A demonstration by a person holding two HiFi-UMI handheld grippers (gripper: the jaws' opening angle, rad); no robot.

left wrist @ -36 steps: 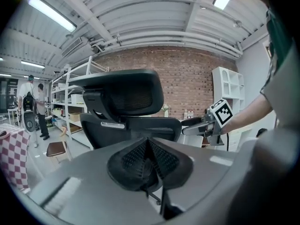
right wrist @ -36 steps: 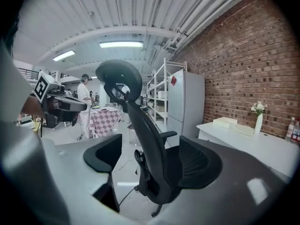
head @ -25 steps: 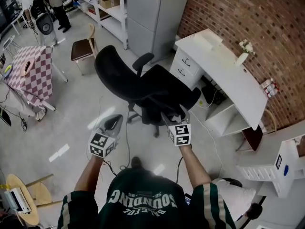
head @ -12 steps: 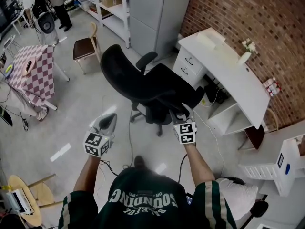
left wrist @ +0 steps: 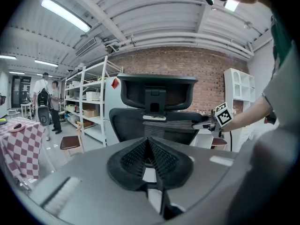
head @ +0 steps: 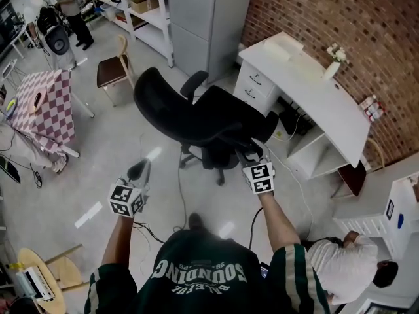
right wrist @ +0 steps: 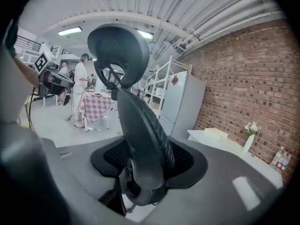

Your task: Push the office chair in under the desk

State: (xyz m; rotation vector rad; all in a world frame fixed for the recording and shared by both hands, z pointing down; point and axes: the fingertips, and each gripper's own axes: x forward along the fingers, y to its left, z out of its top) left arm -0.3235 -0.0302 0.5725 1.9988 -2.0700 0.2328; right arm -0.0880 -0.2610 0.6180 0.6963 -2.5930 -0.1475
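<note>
Head view showed the black mesh office chair (head: 196, 120) standing beside the white desk (head: 308, 90), not under it. The right gripper (head: 252, 159) clamped its backrest edge; the left gripper (head: 139, 170) hung closed, empty. Next, probably turning and pushing it deskward.

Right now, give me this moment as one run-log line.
office chair: out on floor, not under desk | right gripper: clamped on backrest edge | left gripper: shut, empty, off the chair
</note>
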